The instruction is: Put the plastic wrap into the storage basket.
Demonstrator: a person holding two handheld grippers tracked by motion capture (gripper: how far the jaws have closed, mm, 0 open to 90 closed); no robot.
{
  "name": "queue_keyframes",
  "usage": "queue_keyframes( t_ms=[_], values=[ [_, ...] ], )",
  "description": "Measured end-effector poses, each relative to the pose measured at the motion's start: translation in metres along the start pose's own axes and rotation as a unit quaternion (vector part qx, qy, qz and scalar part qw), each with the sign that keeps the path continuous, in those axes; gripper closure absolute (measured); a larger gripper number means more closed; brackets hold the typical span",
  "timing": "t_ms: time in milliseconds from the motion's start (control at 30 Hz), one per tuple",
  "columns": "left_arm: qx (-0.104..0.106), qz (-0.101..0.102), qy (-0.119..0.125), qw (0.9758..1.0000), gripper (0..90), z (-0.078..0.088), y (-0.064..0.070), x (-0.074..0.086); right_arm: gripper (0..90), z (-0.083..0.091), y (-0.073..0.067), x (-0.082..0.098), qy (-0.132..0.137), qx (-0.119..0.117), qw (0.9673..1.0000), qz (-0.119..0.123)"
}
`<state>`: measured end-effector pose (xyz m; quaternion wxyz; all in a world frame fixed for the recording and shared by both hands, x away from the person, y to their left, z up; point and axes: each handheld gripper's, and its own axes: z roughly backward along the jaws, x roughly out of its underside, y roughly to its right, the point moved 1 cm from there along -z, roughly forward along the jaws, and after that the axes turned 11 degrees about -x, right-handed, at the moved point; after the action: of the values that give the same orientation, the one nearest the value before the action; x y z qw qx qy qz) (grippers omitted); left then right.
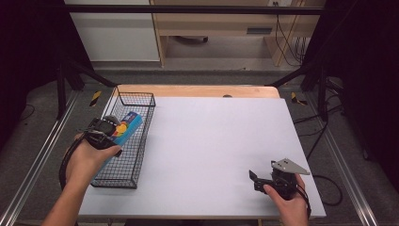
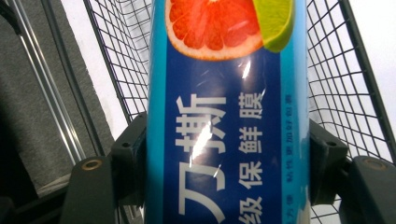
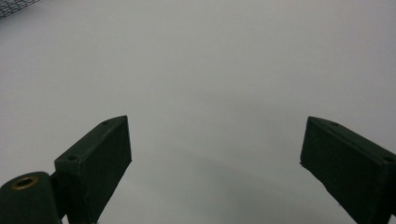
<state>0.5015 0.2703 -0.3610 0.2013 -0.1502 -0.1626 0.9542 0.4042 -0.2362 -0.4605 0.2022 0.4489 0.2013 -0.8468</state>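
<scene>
The left hand [image 1: 91, 157] reaches in over the near left part of the wire basket [image 1: 123, 176], which sits along the left edge of the table [image 1: 211, 141]. Its left gripper [image 1: 113, 132] is clamped on a long blue box [image 1: 129, 125] printed with citrus slices; in the left gripper view the two black jaws press against the box's [image 2: 226, 116] long sides, with the basket's [image 2: 345, 84] mesh walls rising on either side behind it. From the high view the box lies lengthwise within the basket, pointing toward its far end; whether it rests on the mesh floor or is lifted off it cannot be told.

The right hand [image 1: 289, 200] rests well to the right of the basket, at the near edge of the table. Its right gripper [image 1: 256, 181] points left toward the basket, jaws spread wide with nothing between them.

The tabletop is a plain pale sheet. Beyond the basket's far end, a wooden strip [image 1: 197, 91] borders the table, then grey floor, a pale wooden desk [image 1: 221, 23] and hanging cables [image 1: 289, 42].
</scene>
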Motion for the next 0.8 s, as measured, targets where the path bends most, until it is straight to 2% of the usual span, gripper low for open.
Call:
queue_keyframes(
  t_ms=[333,500,667,800],
  values=[
    [-0.001,0.003,-0.016,0.9999,31.9,-0.01,-0.001,-0.002,8.9,0.0,0.001,0.0,0.001,-0.002,1.0,0.001],
    [-0.001,-0.008,-0.026,0.9996,31.9,-0.013,0.002,-0.007,8.9,-0.001,0.0,0.0,-0.002,-0.003,1.0,0.0],
    [0.0,-0.008,-0.036,0.9993,31.9,-0.018,0.002,-0.011,8.9,-0.001,0.0,0.001,-0.003,-0.003,1.0,0.0],
    [-0.002,-0.018,-0.045,0.9988,31.9,-0.023,0.005,-0.016,8.9,-0.002,0.001,0.001,-0.005,-0.005,1.0,-0.002]
  ],
)
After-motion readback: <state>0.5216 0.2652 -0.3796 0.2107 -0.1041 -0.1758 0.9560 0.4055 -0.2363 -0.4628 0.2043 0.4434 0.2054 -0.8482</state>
